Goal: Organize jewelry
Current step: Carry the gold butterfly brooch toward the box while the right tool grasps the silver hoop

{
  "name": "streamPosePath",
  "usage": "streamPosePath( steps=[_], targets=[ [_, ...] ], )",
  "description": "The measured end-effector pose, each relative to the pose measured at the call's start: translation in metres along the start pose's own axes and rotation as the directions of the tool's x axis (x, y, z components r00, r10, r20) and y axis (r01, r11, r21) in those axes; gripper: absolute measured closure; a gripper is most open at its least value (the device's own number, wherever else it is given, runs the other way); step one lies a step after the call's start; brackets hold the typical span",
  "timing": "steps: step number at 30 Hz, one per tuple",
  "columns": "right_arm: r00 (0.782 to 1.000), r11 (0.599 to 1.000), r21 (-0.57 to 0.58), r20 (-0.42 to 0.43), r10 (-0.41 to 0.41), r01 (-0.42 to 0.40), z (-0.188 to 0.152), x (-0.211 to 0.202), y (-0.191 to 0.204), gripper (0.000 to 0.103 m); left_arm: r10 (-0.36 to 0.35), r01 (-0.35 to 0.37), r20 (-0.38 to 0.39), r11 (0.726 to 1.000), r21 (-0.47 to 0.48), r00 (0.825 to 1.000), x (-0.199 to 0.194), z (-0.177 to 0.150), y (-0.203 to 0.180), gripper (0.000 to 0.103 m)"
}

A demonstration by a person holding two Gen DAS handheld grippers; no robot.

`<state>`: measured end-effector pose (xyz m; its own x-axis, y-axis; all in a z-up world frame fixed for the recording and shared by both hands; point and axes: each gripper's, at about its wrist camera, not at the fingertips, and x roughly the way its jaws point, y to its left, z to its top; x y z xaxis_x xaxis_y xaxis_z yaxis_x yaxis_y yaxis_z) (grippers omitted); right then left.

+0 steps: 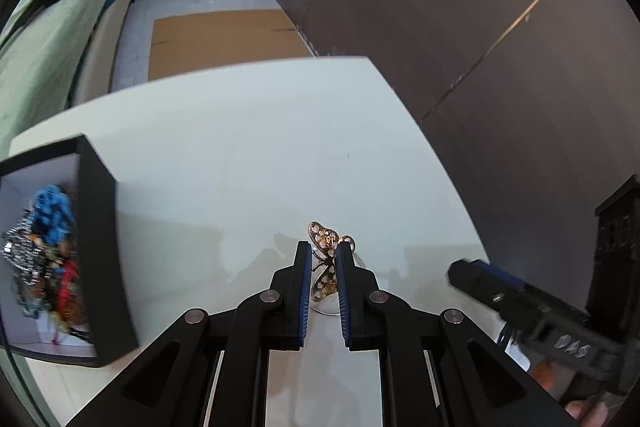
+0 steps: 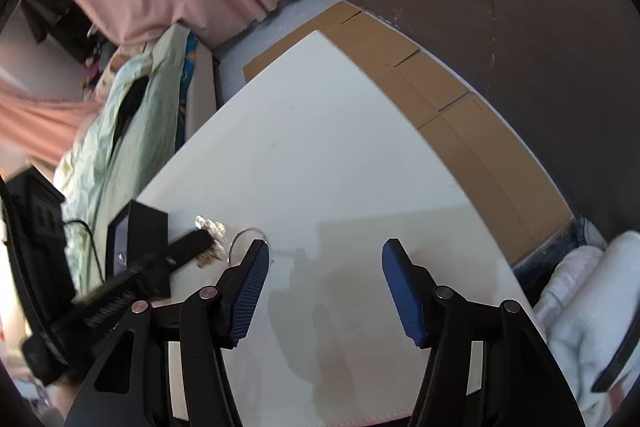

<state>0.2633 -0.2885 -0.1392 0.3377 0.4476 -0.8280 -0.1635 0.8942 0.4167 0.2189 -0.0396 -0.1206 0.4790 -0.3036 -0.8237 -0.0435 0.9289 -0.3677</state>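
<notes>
My left gripper [image 1: 324,253] is shut on a gold butterfly-shaped earring [image 1: 325,239] with a thin hoop, held just above the white table [image 1: 240,155]. A black box [image 1: 100,247] with a white inside stands at the left and holds several tangled jewelry pieces [image 1: 48,251] in blue, red and silver. My right gripper [image 2: 322,259] is open and empty over the table. In the right wrist view the left gripper [image 2: 192,243] shows at the left with the earring [image 2: 212,239] and its hoop [image 2: 246,241], next to the black box [image 2: 140,247].
The right gripper's tip [image 1: 480,275] shows at the right of the left wrist view. Flat cardboard [image 2: 460,123] lies on the floor beyond the table. A bed with green bedding [image 1: 48,39] is at the left. White cloth [image 2: 588,307] lies at the right.
</notes>
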Motion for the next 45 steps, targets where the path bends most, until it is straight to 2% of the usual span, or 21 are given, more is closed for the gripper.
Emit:
streamPosePath(
  steps=[6, 12, 16, 19, 26, 31, 35, 38, 42, 45],
  targets=[
    [0.998, 0.993, -0.112, -0.056, -0.036, 0.030, -0.004, 0.014, 0.026, 0.046, -0.003, 0.005, 0.061, 1.000, -0.020, 0.998, -0.027, 0.006, 0.013, 0.090],
    [0.991, 0.985, -0.170, -0.130, -0.033, 0.011, -0.003, 0.030, 0.045, 0.046, -0.008, 0.012, 0.107, 0.999, -0.044, 0.994, -0.051, 0.009, 0.028, 0.090],
    [0.989, 0.980, -0.198, -0.142, -0.051, 0.022, -0.002, 0.037, 0.057, 0.046, -0.007, 0.015, 0.134, 0.998, -0.057, 0.991, -0.064, 0.010, 0.036, 0.090],
    [0.985, 0.967, -0.246, -0.145, -0.096, 0.058, -0.002, 0.045, 0.072, 0.046, -0.005, 0.016, 0.153, 0.997, -0.073, 0.988, -0.072, 0.011, 0.043, 0.090],
    [0.967, 0.933, -0.340, -0.172, -0.187, 0.120, -0.008, 0.066, 0.095, 0.046, 0.003, 0.017, 0.181, 0.994, -0.106, 0.983, -0.084, 0.013, 0.059, 0.090],
    [0.958, 0.901, -0.400, -0.148, -0.246, 0.169, -0.011, 0.070, 0.103, 0.045, 0.008, 0.015, 0.200, 0.993, -0.117, 0.980, -0.092, 0.014, 0.067, 0.090],
    [0.938, 0.851, -0.475, -0.129, -0.321, 0.226, -0.017, 0.075, 0.114, 0.045, 0.021, 0.007, 0.211, 0.991, -0.132, 0.977, -0.100, 0.011, 0.077, 0.090],
    [0.935, 0.848, -0.483, -0.144, -0.323, 0.219, -0.016, 0.073, 0.115, 0.053, 0.029, 0.003, 0.217, 0.989, -0.147, 0.976, -0.106, 0.008, 0.087, 0.090],
    [0.935, 0.848, -0.488, -0.158, -0.318, 0.206, -0.015, 0.071, 0.114, 0.054, 0.039, -0.002, 0.222, 0.987, -0.162, 0.974, -0.113, 0.005, 0.098, 0.090],
    [0.946, 0.871, -0.464, -0.177, -0.271, 0.163, -0.015, 0.066, 0.116, 0.054, 0.048, -0.011, 0.223, 0.986, -0.167, 0.974, -0.117, 0.002, 0.105, 0.090]
  ],
)
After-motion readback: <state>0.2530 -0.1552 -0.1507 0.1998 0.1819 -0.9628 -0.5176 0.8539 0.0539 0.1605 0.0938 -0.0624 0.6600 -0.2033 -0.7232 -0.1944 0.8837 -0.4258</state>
